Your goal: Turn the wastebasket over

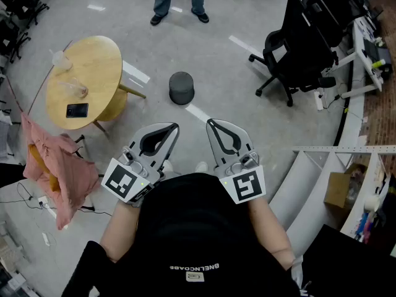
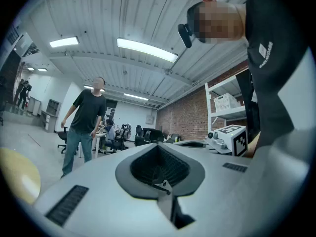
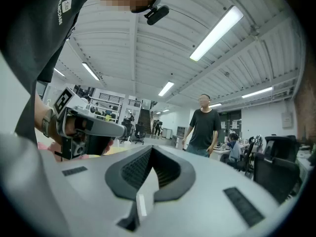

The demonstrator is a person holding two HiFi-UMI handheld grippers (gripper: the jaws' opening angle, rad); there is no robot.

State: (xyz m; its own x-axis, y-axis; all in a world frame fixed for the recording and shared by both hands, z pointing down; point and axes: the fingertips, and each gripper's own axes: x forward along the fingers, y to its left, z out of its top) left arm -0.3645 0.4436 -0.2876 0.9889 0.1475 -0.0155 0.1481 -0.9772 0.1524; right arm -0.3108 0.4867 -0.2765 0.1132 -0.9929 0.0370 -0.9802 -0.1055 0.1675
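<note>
step: reach wastebasket on floor | left hand-held gripper, right hand-held gripper: both closed, empty | tip: open wide, hold both sides (slowly), then flip

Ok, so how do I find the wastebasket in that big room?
Find the round yellow table on the left of the head view and the black office chair on the right. On the grey floor between them stands the wastebasket, just beyond a white tape strip. It is the only small, dark grey, drum-shaped thing standing alone there.
</note>
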